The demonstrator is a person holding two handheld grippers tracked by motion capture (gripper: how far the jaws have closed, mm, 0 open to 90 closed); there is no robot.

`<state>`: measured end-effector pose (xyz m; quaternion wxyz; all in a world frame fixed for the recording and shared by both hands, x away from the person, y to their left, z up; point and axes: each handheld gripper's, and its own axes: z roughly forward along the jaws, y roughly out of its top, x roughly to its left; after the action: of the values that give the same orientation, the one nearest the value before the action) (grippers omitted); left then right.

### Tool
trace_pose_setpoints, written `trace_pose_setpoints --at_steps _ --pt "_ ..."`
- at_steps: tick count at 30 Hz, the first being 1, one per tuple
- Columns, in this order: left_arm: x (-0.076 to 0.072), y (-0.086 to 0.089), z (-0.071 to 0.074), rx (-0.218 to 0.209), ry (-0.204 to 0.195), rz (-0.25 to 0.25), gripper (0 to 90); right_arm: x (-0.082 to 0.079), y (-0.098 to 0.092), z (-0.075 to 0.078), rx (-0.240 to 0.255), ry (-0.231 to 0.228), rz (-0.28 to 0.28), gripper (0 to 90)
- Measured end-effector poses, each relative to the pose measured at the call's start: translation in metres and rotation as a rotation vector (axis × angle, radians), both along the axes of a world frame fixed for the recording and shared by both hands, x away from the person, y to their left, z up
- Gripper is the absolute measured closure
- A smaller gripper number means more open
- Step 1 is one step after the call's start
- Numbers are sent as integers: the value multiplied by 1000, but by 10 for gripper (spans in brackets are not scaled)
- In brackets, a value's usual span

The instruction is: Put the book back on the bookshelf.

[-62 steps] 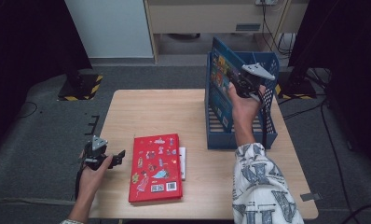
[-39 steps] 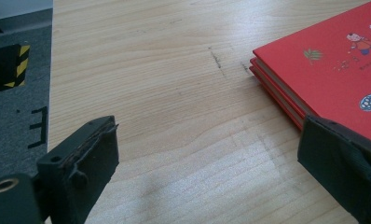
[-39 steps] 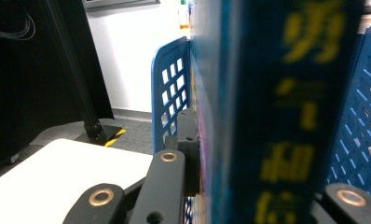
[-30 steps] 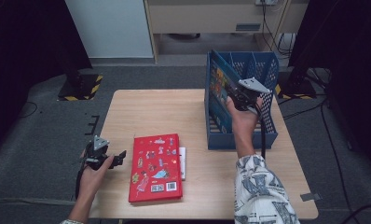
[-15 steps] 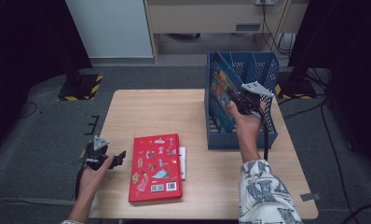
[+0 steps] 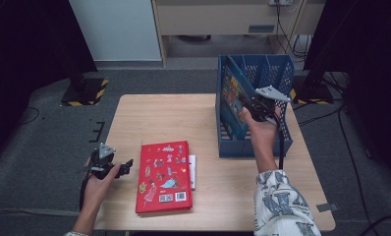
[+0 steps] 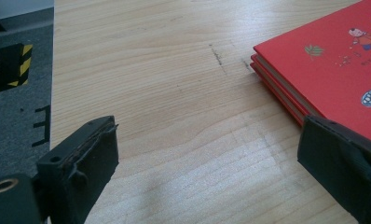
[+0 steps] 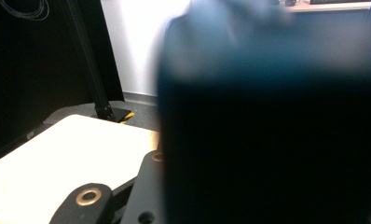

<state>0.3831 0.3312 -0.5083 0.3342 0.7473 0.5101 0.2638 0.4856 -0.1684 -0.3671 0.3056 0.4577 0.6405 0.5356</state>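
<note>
Blue plastic file rack [image 6: 282,142] is standing on the right half of the light wooden table [image 6: 159,118], and I am working the right gripper [image 6: 246,104] at its left compartment, where a blue picture book [image 6: 231,101] is standing upright against the rack's left wall. My right gripper's jaws have just been opening a little; they are still nearly together at the book's top edge, and from the high view I cannot tell whether the pads are still pressing on it. In the right gripper view a blurred dark blue mass [image 8: 272,121] is sitting right against the lens, which I am taking for the book or the rack wall.

So I am judging the first book as good as filed: it is resting inside the rack and only the release and withdrawal are left.

What is remaining is the red picture books stack [image 6: 164,177], lying flat near the table's front edge, well apart from the rack. My left gripper [image 6: 125,166] is hovering just beside its left edge with jaws spread wide and nothing between them; the left gripper view is showing the red covers [image 7: 333,70] by the right-hand jaw.
</note>
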Motion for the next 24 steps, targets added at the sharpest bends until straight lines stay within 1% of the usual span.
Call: trace_pose_setpoints --at_steps 4,8,11,15,18,24 --pt "0 0 0 -1 0 0 45 0 2 3 -7 -2 -1 753" --pt "0 -1 0 2 -1 -3 45 -1 4 3 -10 -6 -9 789" --pt "0 -1 0 5 0 -2 45 -1 8 4 -35 -12 -37 813" --pt "0 -1 0 6 0 -2 46 -1 11 5 -56 -14 -42 826" --pt "0 -1 0 8 1 -3 46 0 14 6 -60 -27 -61 831" --pt "0 0 0 7 2 1 47 8 23 9 -77 -57 -74 833"
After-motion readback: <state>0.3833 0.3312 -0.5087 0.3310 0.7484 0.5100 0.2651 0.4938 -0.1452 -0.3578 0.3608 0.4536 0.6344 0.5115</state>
